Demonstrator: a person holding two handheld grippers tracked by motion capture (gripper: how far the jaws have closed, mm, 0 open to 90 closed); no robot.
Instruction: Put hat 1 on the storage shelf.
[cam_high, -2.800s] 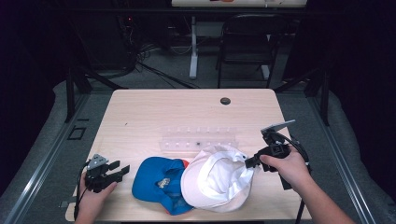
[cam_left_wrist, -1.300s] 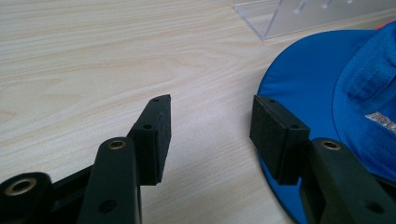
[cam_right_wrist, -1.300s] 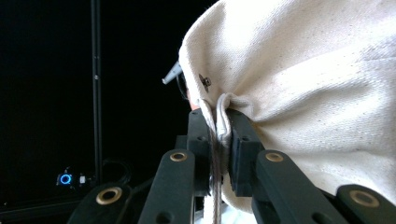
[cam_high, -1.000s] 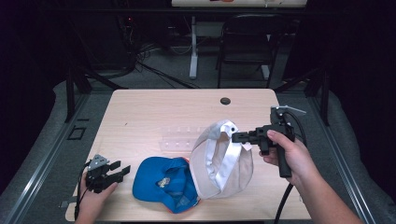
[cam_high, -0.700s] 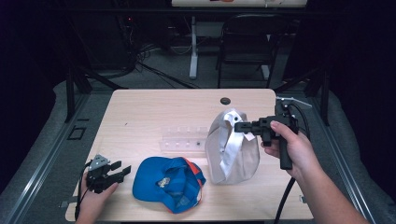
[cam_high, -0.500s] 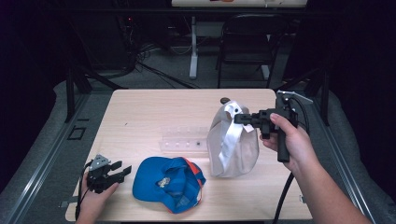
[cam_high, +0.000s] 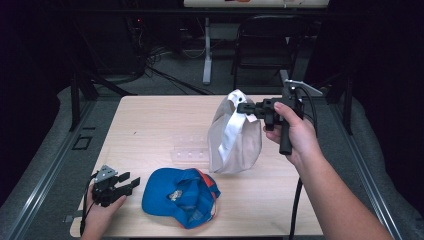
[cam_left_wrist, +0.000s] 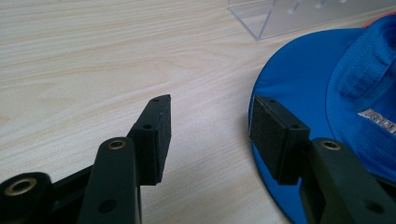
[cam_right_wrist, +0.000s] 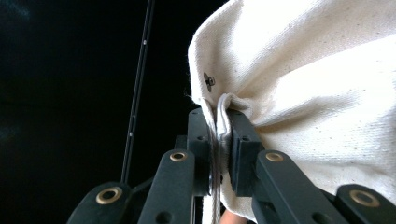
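A white cap (cam_high: 235, 137) hangs in the air over the middle of the table, pinched at its upper edge by my right gripper (cam_high: 246, 107), which is shut on the cloth. In the right gripper view the cream fabric (cam_right_wrist: 308, 79) is folded between the two jaws of that gripper (cam_right_wrist: 219, 123). A blue cap (cam_high: 180, 196) with an orange patch lies flat near the table's front edge. My left gripper (cam_high: 131, 183) rests on the table just left of it, open. In the left gripper view the blue brim (cam_left_wrist: 299, 79) lies beside the right pad (cam_left_wrist: 271, 130), with bare wood between the jaws.
A clear acrylic rack (cam_high: 190, 150) lies on the wooden table (cam_high: 150, 125) behind the blue cap, also seen as the clear rack (cam_left_wrist: 299, 14). A black chair (cam_high: 270, 45) and a white table leg (cam_high: 206, 55) stand beyond the far edge.
My right gripper has lifted the white cap off the table and carried it up and back to the right, so that it now hangs open side down. The left gripper stayed put.
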